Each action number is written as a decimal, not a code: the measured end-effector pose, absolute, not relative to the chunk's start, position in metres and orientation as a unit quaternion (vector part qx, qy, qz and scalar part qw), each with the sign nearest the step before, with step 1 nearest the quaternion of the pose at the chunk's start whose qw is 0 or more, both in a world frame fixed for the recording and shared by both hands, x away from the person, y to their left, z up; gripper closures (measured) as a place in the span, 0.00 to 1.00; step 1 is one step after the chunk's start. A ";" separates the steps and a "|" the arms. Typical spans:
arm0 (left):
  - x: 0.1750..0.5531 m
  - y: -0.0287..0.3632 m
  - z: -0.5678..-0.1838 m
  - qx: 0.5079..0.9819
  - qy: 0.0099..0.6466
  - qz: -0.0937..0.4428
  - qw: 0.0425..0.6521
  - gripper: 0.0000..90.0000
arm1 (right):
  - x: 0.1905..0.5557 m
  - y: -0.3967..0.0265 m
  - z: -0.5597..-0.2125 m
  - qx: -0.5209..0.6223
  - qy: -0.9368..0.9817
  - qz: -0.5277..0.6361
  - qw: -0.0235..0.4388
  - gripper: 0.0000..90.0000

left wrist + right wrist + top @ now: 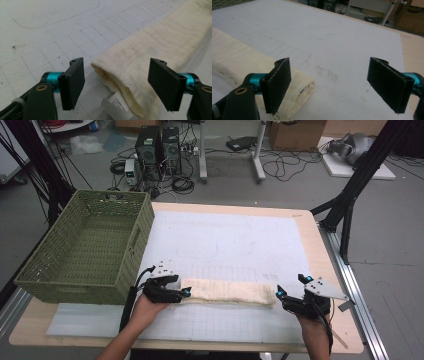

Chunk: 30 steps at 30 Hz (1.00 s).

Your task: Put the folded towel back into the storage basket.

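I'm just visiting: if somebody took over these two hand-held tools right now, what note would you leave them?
Left tool: open, jaws either side of the left end of the folded cream towel, not pressing it.
Right tool: open at the towel's right end, nothing gripped.
The towel lies folded into a long strip on the white mat; the green basket sits at the table's left.
Done: long fold. Left, probably: grip both ends, fold again.

Even soft light, faint shadows, slight blur.

Cream towel (227, 292) on a white, grey-gridded mat (225, 240); olive-green woven basket (85, 247) at nine o'clock.
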<state>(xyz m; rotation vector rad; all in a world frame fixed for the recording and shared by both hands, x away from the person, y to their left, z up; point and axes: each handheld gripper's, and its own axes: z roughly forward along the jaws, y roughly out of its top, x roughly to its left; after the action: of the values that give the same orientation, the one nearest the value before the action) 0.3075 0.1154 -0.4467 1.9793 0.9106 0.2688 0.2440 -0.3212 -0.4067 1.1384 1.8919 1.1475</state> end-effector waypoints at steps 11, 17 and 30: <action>0.299 0.108 -0.450 0.832 0.330 0.107 0.432 0.65 | 0.244 -0.321 -0.407 0.432 0.722 0.435 0.320 0.20; 0.294 0.107 -0.450 0.832 0.317 0.098 0.445 0.86 | 0.244 -0.322 -0.407 0.432 0.722 0.435 0.320 0.20; 0.289 0.118 -0.440 0.795 0.307 0.102 0.513 0.89 | 0.246 -0.322 -0.410 0.439 0.725 0.430 0.311 0.19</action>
<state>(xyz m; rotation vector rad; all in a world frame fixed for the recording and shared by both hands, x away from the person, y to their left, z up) 0.2894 0.1177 -0.4405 1.9125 0.7395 0.2464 0.2462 -0.3216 -0.4102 1.1590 1.9140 1.1343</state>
